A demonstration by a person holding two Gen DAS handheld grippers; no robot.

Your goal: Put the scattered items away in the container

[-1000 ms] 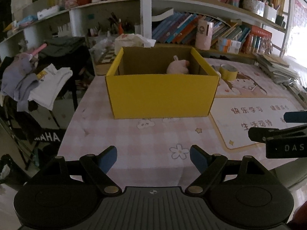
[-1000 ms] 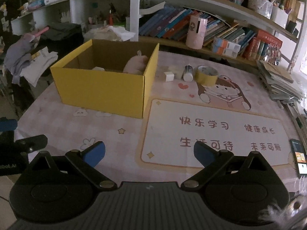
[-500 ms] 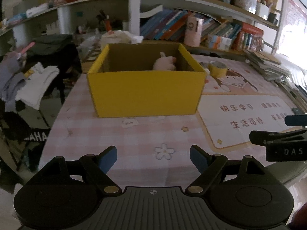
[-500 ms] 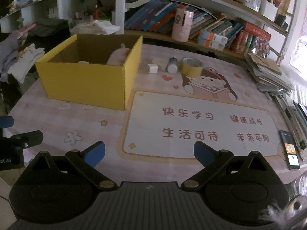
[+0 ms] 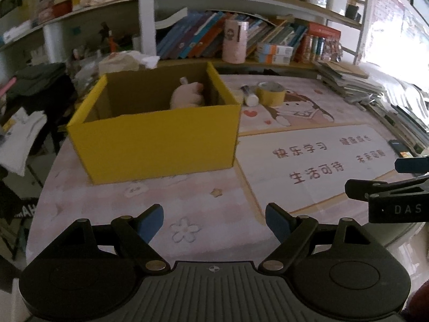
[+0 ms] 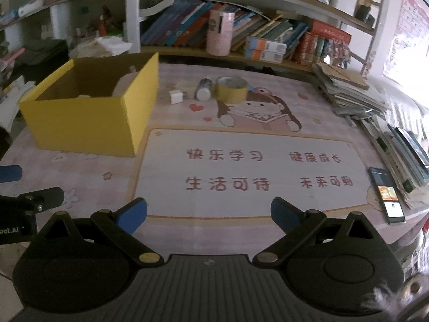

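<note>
A yellow cardboard box [image 5: 161,139] [image 6: 80,126] stands open on the table's left part, with a pink plush toy [image 5: 187,95] inside. Right of the box lie a small white cube [image 6: 176,97], a small bottle on its side [image 6: 203,89] [image 5: 250,97] and a roll of yellow tape [image 6: 231,89] [image 5: 270,94]. My left gripper [image 5: 214,221] hovers open over the near table edge, in front of the box, nothing between its fingers. My right gripper [image 6: 209,214] is open too, empty, above the printed mat [image 6: 246,171].
A phone [image 6: 386,196] lies at the mat's right edge beside stacked books [image 6: 354,91]. Bookshelves [image 5: 241,35] with a pink cylinder [image 6: 220,32] run behind the table. Clothes [image 5: 24,134] hang off a chair to the left.
Both grippers have shifted rightward along the near table edge, so the box now sits further left in each view. Their jaws stay as wide as before.
</note>
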